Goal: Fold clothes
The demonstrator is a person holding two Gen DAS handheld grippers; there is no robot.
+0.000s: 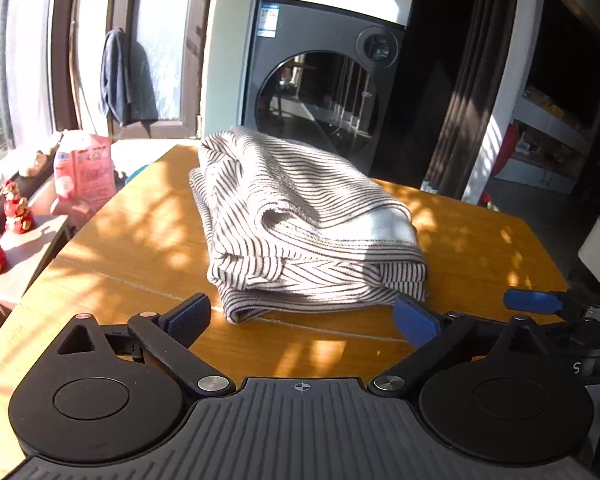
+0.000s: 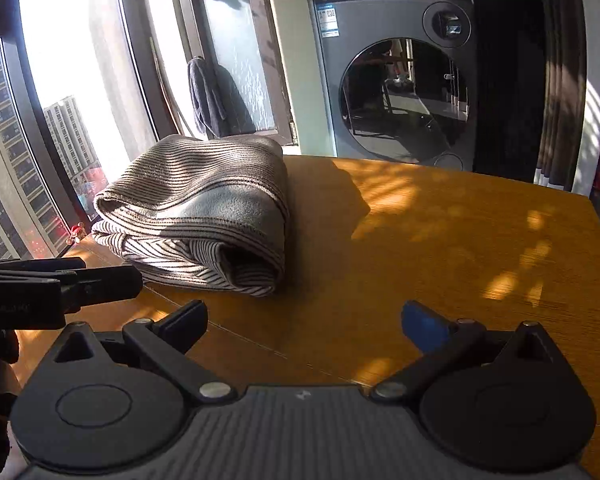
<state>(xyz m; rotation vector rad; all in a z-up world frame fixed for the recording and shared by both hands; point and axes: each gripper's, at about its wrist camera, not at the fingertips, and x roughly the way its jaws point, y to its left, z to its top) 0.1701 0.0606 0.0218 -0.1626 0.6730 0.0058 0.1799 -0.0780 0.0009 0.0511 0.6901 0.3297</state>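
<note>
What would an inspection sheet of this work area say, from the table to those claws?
Surface: wooden table, sun-dappled, a seam line across it.
Job's things: striped garment, folded into a thick bundle, lying on the table.
Clutter: nothing seen on the table.
Claws: left claw open, just short of the bundle; right claw open over bare wood, holding nothing.
Cables: nothing seen.
Surroundings: washing machine behind; dark cloth hanging on a door; pink bag and red figurines beside the table.

Your folded garment (image 1: pixel 300 224) lay on the table (image 1: pixel 140 248); your left gripper (image 1: pixel 304 316) sat before the garment, your right gripper (image 2: pixel 304 320) before and right of it, washing machine (image 1: pixel 324 92) behind.
</note>
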